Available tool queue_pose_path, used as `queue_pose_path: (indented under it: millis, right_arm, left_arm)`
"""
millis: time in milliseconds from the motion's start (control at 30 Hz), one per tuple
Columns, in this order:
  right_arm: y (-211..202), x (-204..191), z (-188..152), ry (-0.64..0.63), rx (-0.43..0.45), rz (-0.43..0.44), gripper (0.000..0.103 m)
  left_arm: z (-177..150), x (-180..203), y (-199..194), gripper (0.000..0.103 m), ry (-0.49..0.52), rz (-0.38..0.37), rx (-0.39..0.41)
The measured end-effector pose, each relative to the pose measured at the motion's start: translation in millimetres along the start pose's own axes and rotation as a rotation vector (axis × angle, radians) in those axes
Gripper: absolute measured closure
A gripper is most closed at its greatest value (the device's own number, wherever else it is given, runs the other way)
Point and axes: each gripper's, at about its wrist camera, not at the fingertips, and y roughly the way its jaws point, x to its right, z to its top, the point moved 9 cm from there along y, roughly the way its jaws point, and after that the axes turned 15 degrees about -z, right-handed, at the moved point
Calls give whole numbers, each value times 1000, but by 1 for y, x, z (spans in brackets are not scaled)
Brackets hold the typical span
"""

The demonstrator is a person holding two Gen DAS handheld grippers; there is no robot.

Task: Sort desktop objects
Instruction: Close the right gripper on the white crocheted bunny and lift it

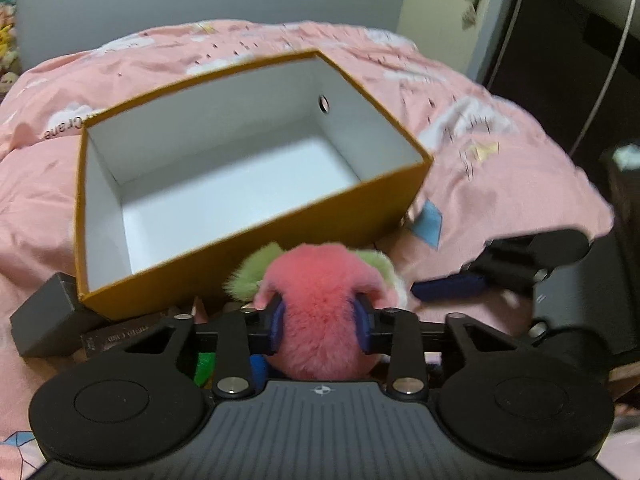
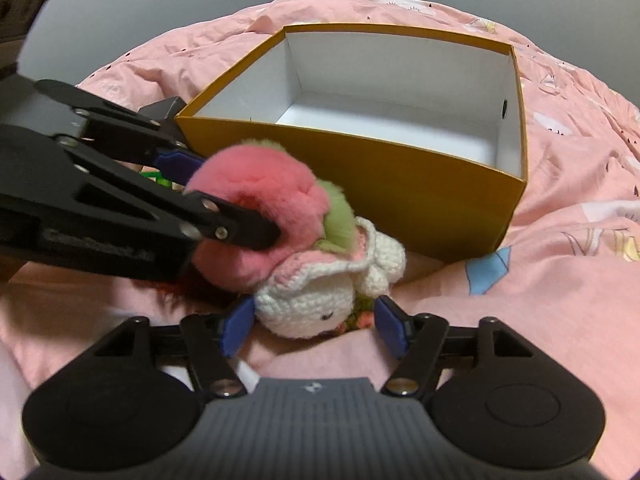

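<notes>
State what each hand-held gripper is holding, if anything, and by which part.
The left hand-held gripper squeezes the pink fluffy ball across its middle. The right hand-held gripper is open around the white crocheted doll, gripping nothing yet.

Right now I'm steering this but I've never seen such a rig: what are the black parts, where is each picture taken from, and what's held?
There is no robot arm: a person holds two hand-held black grippers with blue pads, each carrying a fisheye camera looking along its fingers.

The left wrist view shows the left gripper shut on a fluffy pink pom-pom with green tufts.

The right wrist view shows the right gripper, its jaws open around a white crocheted doll lying on the pink printed bedcover; whether the pads touch it is unclear.

Behind stands an open orange cardboard box with a white inside, nothing visible in it. A dark grey small box lies beside it.
</notes>
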Motion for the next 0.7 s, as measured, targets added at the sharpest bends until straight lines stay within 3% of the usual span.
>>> queue_pose_path:
  millis: [67,133,200,233,267,333,400,500,567,600,700]
  right_arm:
    - [3,-3,2,3,-1,2,30]
    - [2,-8,5,-14,17,-8,30]
    - [-3,-11,6,-45,46,-35,31]
    - [-7,-12,7,-62,67,-50,32]
    - [-11,-13,8,-80,87,-54,38]
    - [-15,-16,10,-112,109,-52,47]
    - [-12,-18,11,-118,107,-46,48]
    - [-9,-10,14,-79,104,-47,51]
    - [-16,0,17,-24,117,-44,60]
    - [-19,6,20,3,128,-51,70]
    - [-26,29,23,66,148,-96,72]
  left_arm:
    - [3,-6,-6,79,-39,-9,25]
    - [4,-11,-10,80,-58,0,29]
    - [4,-13,-12,84,-40,31,26]
    - [3,-15,-12,91,-27,63,17]
    - [2,-18,-11,93,-21,94,6]
    - [0,-23,-9,96,-52,60,-2]
    - [-2,-24,-10,96,-87,19,4]
    - [1,-20,-17,95,-60,38,42]
    - [3,-17,-21,87,-46,28,57]
    - [4,-16,-23,85,-50,19,64]
    - [6,-11,-24,76,-30,1,69]
